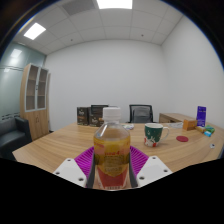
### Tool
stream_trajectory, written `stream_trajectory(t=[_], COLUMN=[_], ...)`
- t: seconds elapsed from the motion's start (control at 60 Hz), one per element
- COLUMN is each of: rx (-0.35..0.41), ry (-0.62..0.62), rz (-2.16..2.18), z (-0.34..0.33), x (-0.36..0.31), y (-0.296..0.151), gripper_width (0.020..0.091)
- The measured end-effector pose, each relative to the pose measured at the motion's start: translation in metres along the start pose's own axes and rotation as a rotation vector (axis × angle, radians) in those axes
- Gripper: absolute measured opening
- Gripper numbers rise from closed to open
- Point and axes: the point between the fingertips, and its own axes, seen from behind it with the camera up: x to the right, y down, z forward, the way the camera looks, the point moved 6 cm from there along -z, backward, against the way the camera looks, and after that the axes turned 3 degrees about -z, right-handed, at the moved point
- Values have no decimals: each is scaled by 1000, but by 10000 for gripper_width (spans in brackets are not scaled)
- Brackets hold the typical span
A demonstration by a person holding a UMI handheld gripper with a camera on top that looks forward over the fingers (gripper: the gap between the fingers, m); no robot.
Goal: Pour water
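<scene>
the bottle (111, 150) sits upright between the two fingers, white cap on top, amber liquid filling most of it. the next stretch, by my judgement, is carrying it over to the green mug (154, 133), which stands on the wooden table (60, 145) beyond the fingers and a little to the right. best to keep the bottle level until its neck is above the mug's rim, then tip slowly so the stream stays thin. the gripper (112, 168) is narrowed around the bottle's lower half, both pink pads (85, 158) pressing its sides, so the bottle looks firmly held.
</scene>
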Motion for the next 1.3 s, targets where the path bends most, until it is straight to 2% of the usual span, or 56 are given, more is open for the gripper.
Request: stream_trajectory(t=[0.083, 0.25, 0.533, 0.75, 0.817, 1.033, 1.2, 1.3], rx=[-12, -42, 45, 69, 82, 75, -26, -33], ry=[-13, -82, -179, -139, -104, -97, -100, -151], rz=[-5, 182, 851, 1540, 1683, 2101, 2045, 1819], z=[4, 49, 163, 188, 191, 195, 196, 191], x=[-9, 0, 40, 80, 83, 85, 82, 93], y=[-3, -23, -89, -105, -105, -103, -111, -150], gripper_width=[455, 455, 452, 453, 455, 455, 454, 453])
